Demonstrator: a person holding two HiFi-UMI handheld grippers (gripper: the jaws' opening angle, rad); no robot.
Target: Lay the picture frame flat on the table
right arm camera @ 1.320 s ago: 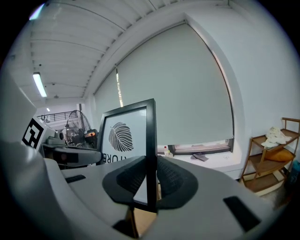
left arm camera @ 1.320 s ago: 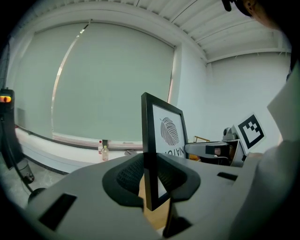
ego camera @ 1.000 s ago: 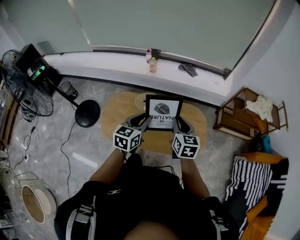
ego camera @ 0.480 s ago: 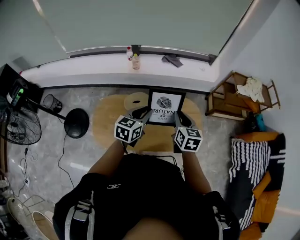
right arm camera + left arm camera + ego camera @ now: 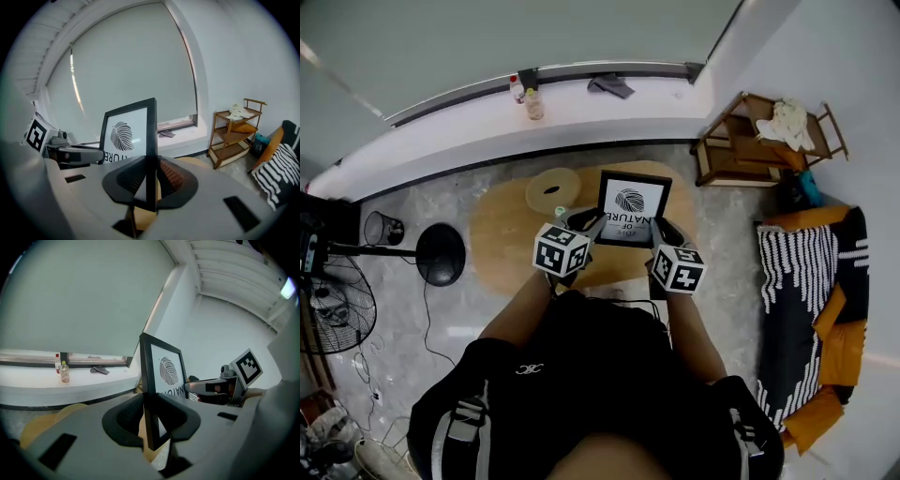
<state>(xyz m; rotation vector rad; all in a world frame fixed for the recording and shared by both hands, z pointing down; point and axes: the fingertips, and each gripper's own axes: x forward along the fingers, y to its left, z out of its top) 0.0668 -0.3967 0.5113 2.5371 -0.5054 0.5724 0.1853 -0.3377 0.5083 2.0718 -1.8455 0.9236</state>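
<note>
A black picture frame (image 5: 633, 206) with a white leaf print is held up above the oval wooden table (image 5: 511, 234), tilted with its face toward me. My left gripper (image 5: 585, 224) is shut on the frame's left edge (image 5: 149, 399), and my right gripper (image 5: 660, 228) is shut on its right edge (image 5: 151, 154). In each gripper view the frame's edge stands upright between the two dark pads. The print (image 5: 122, 136) faces the camera in the right gripper view. The other gripper (image 5: 220, 386) shows across the frame in the left gripper view.
A round wooden disc (image 5: 551, 189) lies on the table's far side. A white ledge (image 5: 487, 127) along the window carries a bottle (image 5: 532, 103) and a dark cloth (image 5: 611, 86). A wooden shelf (image 5: 750, 141) stands right, a striped cushion (image 5: 802, 291) further right, a fan base (image 5: 441, 255) left.
The head view has swung, so the room has shifted leftward and up in the picture. Both grippers have kept hold of the frame, which looks more tilted and slightly higher over the table.
</note>
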